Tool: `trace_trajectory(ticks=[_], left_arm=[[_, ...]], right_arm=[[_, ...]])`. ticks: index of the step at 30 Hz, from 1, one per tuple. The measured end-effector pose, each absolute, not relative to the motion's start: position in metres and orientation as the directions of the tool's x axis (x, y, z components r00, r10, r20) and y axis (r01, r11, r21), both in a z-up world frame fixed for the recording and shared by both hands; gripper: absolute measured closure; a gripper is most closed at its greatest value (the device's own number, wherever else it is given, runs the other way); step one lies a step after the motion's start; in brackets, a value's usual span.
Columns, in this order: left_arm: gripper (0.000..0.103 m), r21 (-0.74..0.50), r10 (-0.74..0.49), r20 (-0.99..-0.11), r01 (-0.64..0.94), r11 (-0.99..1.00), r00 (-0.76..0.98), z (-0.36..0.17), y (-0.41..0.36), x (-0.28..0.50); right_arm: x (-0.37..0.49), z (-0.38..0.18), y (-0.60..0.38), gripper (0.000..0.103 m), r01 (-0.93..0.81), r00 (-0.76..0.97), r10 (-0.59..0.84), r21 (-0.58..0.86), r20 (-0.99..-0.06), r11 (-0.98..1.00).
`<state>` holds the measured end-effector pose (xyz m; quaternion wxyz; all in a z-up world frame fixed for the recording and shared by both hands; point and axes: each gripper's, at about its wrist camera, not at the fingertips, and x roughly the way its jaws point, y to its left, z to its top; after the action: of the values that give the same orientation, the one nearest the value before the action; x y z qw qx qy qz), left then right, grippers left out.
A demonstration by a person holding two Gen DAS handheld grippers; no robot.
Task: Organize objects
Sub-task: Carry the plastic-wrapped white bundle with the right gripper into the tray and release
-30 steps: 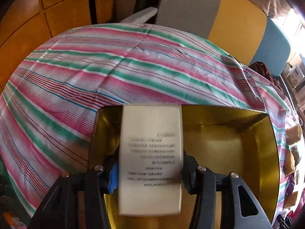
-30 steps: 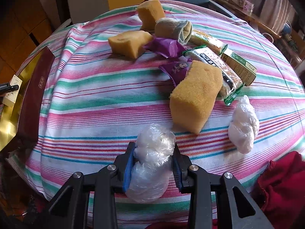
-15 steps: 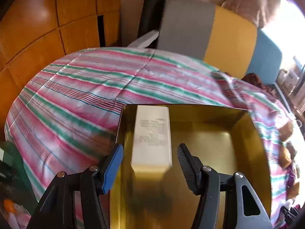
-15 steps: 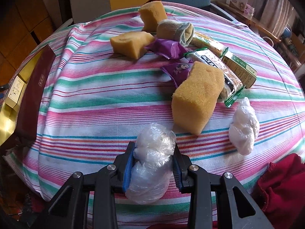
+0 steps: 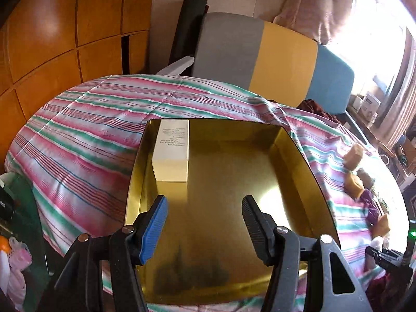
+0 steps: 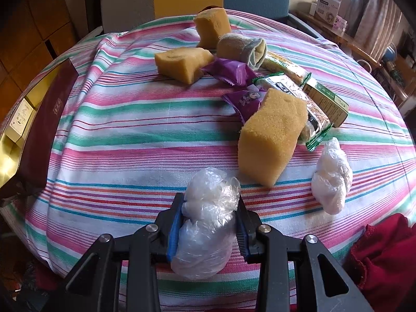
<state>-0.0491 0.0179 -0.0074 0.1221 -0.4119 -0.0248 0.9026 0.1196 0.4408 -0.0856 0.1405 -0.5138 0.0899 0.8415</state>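
Observation:
A white carton [image 5: 173, 153] lies in the far left corner of the gold-lined box [image 5: 299, 161]. My left gripper [image 5: 204, 217] is open and empty above the box's near part. My right gripper [image 6: 208, 223] is shut on a clear plastic bag bundle [image 6: 208, 218] over the near edge of the striped tablecloth [image 6: 130, 130]. The box also shows at the left edge of the right wrist view [image 6: 46, 114], with the carton [image 6: 19, 119] inside.
On the cloth lie three yellow sponges [image 6: 273, 132], purple snack packets [image 6: 231, 71], a rolled sock [image 6: 243, 48], green-edged wrapped bars [image 6: 299, 93], a green carton [image 6: 327, 101] and a second plastic bundle [image 6: 332, 176]. A red cloth [image 6: 384, 257] hangs near right. A grey, yellow and blue chair back [image 5: 273, 59] stands behind the table.
My left gripper opened, left the white carton in the box's far left corner, and drew back and up. The right gripper holds the plastic bundle almost still.

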Motion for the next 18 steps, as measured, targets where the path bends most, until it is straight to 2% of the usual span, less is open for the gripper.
trace_trajectory(ticks=[4,8,13,18], left_arm=[[0.043,-0.167,0.242,-0.736,-0.177,-0.970,-0.632,-0.007,0.009,-0.043],[0.043,-0.191,0.227,-0.732,-0.127,-0.973,-0.642,-0.007,-0.011,-0.043],[0.043,-0.205,0.190,-0.723,-0.056,-0.977,-0.664,-0.003,-0.045,-0.041],[0.043,-0.221,0.148,-0.721,0.023,-0.975,-0.677,-0.003,-0.081,-0.041]], right_arm=[[0.117,-0.075,0.434,0.067,-0.322,-0.457,0.098,0.062,-0.884,-0.945],[0.105,-0.043,0.402,0.067,-0.217,-0.529,0.024,0.108,-0.849,-0.970],[0.064,-0.009,0.330,0.067,0.010,-0.584,-0.126,0.148,-0.802,-0.989],[0.007,0.002,0.239,0.067,0.237,-0.544,-0.306,0.207,-0.781,-0.949]])
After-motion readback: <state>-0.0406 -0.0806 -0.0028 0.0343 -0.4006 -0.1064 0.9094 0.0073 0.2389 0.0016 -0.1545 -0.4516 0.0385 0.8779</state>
